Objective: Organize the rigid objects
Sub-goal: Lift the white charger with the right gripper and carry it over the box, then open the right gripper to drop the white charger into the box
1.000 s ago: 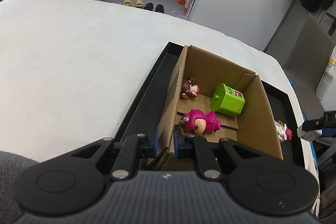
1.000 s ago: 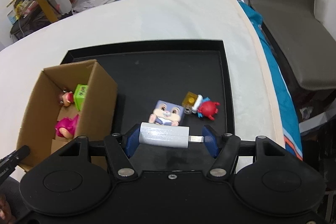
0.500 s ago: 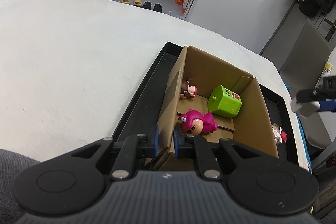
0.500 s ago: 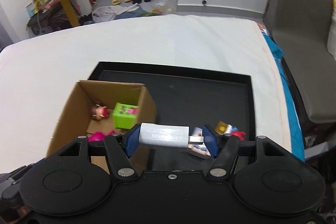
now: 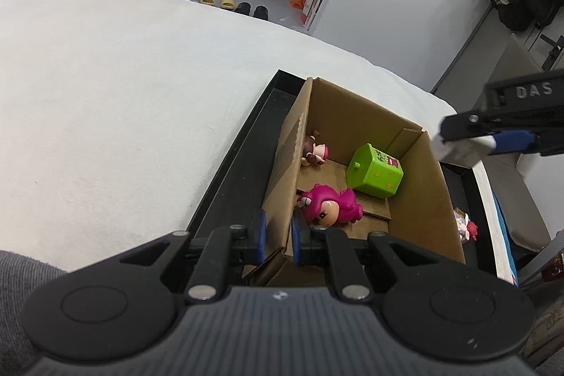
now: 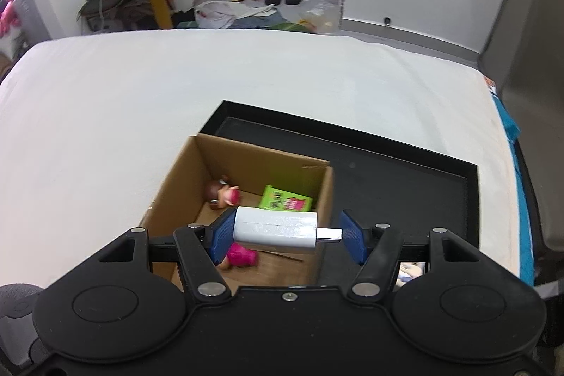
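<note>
Left-wrist and right-wrist views of a sorting scene on a white-covered table (image 6: 246, 76). The left gripper (image 5: 276, 236) has its blue pads pressed together on the near wall of the open cardboard box (image 5: 419, 210), pinching the cardboard between them. The box stands in the black tray (image 6: 405, 175), at about 9 o'clock of the tray's floor in the right-wrist view. The right gripper (image 6: 285, 231) pinches a white charger (image 6: 276, 231) lengthwise: one blue pad bears on the charger's flat end, the other on its metal plug at 3 o'clock. In the right-wrist view the charger is seen against the open top of the box; in the left-wrist view it appears at about 2 o'clock of the box, near the right rim, clear of the cardboard. Inside the box lie a pink figurine (image 5: 329, 205) at 6 o'clock, a green cube toy (image 5: 375, 171) at 1 o'clock, tilted, and a small brown-haired figurine (image 5: 315, 152) at 11 o'clock against the left wall. A small red-and-white toy (image 5: 467, 228) lies on the tray floor just outside the box's right wall.
</note>
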A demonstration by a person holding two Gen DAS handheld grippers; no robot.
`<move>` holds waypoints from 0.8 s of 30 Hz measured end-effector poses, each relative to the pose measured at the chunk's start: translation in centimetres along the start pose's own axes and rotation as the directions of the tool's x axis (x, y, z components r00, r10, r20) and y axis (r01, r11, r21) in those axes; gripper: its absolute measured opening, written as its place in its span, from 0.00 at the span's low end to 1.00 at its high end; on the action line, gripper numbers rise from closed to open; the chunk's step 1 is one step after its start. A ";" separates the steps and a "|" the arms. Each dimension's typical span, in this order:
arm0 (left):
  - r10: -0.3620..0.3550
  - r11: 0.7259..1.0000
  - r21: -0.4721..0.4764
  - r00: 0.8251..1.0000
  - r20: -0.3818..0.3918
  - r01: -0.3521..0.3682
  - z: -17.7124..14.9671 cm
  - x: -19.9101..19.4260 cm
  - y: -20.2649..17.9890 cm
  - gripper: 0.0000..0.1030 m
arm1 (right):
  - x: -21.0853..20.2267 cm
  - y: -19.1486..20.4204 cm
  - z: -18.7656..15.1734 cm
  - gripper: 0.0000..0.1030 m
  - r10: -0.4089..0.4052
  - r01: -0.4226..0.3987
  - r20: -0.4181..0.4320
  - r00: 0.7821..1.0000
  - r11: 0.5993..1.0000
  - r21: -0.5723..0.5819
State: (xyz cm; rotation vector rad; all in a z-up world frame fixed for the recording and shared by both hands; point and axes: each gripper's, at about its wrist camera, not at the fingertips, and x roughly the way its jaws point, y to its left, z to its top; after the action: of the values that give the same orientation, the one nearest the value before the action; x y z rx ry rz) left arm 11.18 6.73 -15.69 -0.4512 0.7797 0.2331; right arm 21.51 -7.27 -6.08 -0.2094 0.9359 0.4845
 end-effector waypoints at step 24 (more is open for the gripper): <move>-0.013 1.000 -0.018 1.000 -0.006 0.013 0.0 0.2 0.4 0.13 | 3.0 5.4 1.6 0.67 0.010 -0.007 0.023 1.000 0.991 -0.135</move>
State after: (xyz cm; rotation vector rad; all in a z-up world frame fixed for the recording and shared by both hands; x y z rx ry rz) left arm 11.19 7.13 -15.95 -0.4740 0.7805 0.2271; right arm 21.54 -1.04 -7.42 -0.3214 0.8817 0.5580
